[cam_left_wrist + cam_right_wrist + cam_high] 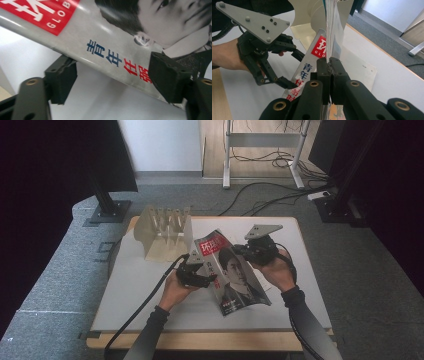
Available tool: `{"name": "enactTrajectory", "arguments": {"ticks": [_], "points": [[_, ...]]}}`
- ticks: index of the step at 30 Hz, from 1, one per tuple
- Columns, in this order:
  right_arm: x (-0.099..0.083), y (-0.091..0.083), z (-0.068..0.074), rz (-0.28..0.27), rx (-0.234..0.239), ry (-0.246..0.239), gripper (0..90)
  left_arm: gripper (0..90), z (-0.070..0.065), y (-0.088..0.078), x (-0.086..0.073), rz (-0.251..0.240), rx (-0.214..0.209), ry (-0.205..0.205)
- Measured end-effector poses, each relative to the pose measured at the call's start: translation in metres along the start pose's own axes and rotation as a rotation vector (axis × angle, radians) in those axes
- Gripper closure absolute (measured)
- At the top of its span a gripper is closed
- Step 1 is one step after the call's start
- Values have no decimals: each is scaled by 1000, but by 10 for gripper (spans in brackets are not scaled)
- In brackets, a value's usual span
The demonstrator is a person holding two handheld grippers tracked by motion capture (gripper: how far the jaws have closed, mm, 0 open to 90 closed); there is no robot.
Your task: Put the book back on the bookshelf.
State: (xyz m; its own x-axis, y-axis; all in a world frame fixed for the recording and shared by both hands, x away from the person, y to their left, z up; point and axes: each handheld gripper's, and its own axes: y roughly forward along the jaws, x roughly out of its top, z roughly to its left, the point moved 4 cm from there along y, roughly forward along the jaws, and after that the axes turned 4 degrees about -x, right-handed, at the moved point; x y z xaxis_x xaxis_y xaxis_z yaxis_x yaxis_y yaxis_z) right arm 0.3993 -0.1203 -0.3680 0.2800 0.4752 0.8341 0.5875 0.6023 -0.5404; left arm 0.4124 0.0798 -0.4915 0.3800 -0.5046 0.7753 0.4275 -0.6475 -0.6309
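In the high view, a pale slotted rack (165, 232) is standing at the upper left of the bench (150, 305), just left of centre in the frame. Below and to its right, the left tool (196, 267) is reaching in from the lower left, its black cable trailing off toward the bottom edge of the frame. In the left gripper view its two jaws are standing wide apart, straddling the spine edge of a magazine (112, 47) without pinching it, so this tool is open; one jaw is sitting under the lower left of the cover and the other at the right of the frame. The magazine (232, 275) is occupying the middle of the high view, lifted and tilted off the white bench, with a red title block at its top and a portrait on the cover. To the right, the right tool (242, 249), carrying a grey three-cornered plate, is meeting the magazine's right edge. In the right gripper view the right tool (329, 67) is pressing its jaws together on the magazine's pages (334, 32), gripping them, while the left tool (295, 68) is hanging open at the left of that frame.
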Motion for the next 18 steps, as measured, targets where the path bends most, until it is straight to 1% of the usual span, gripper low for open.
{"name": "enactTrajectory", "arguments": {"ticks": [1,3,4,7,10,14,16,18], "points": [[0,0,0,-2,-1,2,867,316,1,-1,1,-1,15,9],[0,0,0,-3,-3,2,868,378,1,-1,2,-4,33,7],[0,0,0,-2,-4,2,868,399,2,-1,2,-4,33,5],[1,-1,0,-9,-3,2,867,465,3,-4,4,-22,35,-20],[1,-1,0,-9,-4,-4,867,548,4,-7,7,-36,21,-34],[2,-2,0,-16,-5,-7,868,597,3,-10,10,-30,8,-50],[3,-2,0,-17,-6,-6,867,626,3,-11,12,-33,2,-61],[3,-3,0,-20,-11,-5,867,661,4,-13,14,-43,-4,-81]]}}
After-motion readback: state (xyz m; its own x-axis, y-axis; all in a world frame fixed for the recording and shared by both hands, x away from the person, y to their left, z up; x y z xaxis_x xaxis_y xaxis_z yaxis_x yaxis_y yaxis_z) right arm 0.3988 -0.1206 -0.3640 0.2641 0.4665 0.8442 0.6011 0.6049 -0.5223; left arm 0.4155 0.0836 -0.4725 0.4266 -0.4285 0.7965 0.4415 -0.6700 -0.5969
